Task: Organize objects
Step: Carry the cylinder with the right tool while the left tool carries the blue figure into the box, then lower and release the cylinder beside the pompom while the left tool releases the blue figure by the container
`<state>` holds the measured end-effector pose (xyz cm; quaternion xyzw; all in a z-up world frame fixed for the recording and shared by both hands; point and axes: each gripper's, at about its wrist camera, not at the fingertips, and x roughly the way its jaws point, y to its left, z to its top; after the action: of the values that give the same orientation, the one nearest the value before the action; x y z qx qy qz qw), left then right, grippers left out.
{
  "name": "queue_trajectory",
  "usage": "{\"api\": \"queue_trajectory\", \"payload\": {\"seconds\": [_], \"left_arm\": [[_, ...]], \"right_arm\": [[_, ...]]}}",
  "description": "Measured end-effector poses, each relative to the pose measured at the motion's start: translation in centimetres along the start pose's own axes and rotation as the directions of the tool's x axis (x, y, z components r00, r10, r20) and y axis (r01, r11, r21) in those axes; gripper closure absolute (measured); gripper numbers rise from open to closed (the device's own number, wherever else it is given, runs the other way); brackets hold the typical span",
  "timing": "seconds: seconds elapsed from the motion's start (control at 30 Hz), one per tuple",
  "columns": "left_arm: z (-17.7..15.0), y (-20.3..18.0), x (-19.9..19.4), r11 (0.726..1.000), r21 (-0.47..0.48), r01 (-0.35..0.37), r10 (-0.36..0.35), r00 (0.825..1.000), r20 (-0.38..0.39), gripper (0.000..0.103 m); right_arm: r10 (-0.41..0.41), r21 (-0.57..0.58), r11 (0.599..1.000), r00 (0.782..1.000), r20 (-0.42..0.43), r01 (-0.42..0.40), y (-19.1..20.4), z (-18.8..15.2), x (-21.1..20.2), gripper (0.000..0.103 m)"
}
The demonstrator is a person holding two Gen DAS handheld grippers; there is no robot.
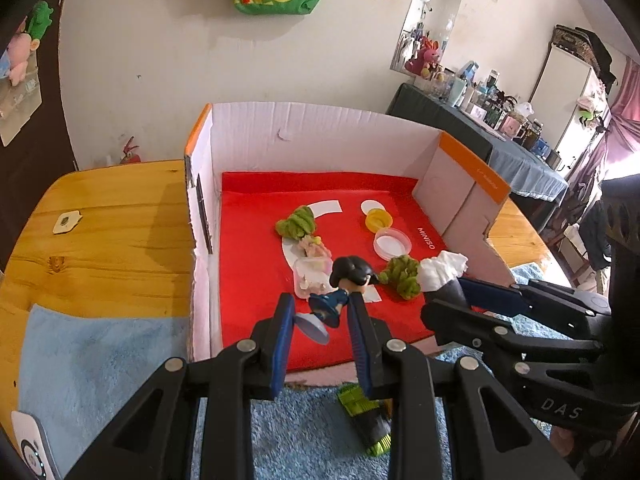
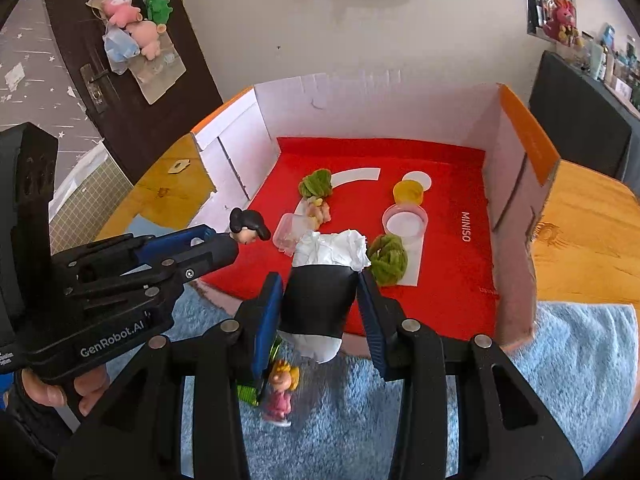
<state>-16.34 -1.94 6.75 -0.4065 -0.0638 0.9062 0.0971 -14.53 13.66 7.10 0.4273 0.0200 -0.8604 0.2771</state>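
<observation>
Black-haired figurine (image 1: 344, 288): a small doll in a blue outfit on a round clear base, held tilted between the fingers of the left gripper (image 1: 320, 320), over the near edge of the red mat; in the right wrist view only its head (image 2: 249, 232) shows past the fingertips.
Left gripper: fingers clamped on the figurine's body, the blue pads (image 1: 282, 344) either side of it.
Black cup (image 2: 318, 300): a dark cup stuffed with crumpled white paper (image 2: 336, 250), gripped by the right gripper (image 2: 320, 312) at the near edge of the box.
Right gripper: fingers closed against the two sides of the cup; in the left wrist view it reaches in from the right (image 1: 452, 294).
Cardboard box (image 1: 320, 132): white walls with orange edges, open on the near side, red mat (image 1: 248, 240) on its floor printed MINISO.
On the mat: a green frilly toy (image 1: 298, 224) far left, a second green frilly toy (image 1: 402, 276) near right just beside the cup, a clear plastic container (image 1: 312, 280) behind the figurine, a yellow tub (image 1: 378, 220) and a clear round lid (image 1: 392, 244) just nearer than it.
Blonde figurine (image 2: 282, 396): in pink, standing on the blue fuzzy cloth (image 2: 560, 360) under the right gripper.
Green brush-like item (image 1: 364, 420): lying on the cloth near the box's open side.
Table (image 1: 112, 216): yellow wood, bearing box and cloth.
</observation>
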Motion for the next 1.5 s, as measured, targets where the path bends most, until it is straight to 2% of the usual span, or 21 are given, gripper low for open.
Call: {"api": "queue_trajectory", "payload": {"seconds": [0.67, 1.03, 1.2, 1.5], "left_arm": [[-0.8, 0.6, 2.8, 1.0, -0.005, 0.023, -0.024, 0.996, -0.089, 0.075], [-0.6, -0.1, 4.5, 1.0, 0.025, 0.009, -0.006, 0.992, -0.123, 0.075], [-0.6, -0.6, 6.0, 0.999, 0.039, -0.001, 0.007, 0.99, -0.144, 0.075], [0.5, -0.6, 7.0, 0.999, 0.029, -0.014, 0.017, 0.991, -0.131, 0.075]], "right_arm": [[0.036, 0.032, 0.999, 0.994, -0.108, -0.032, -1.6, 0.3, 4.2, 0.066], [-0.018, 0.056, 0.998, 0.994, -0.11, 0.024, -3.5, 0.7, 4.9, 0.066], [-0.068, 0.048, 0.996, 0.993, -0.093, 0.073, -3.7, 1.0, 5.0, 0.066], [-0.095, 0.061, 0.993, 0.992, -0.077, 0.1, -4.7, 1.4, 5.2, 0.066]]}}
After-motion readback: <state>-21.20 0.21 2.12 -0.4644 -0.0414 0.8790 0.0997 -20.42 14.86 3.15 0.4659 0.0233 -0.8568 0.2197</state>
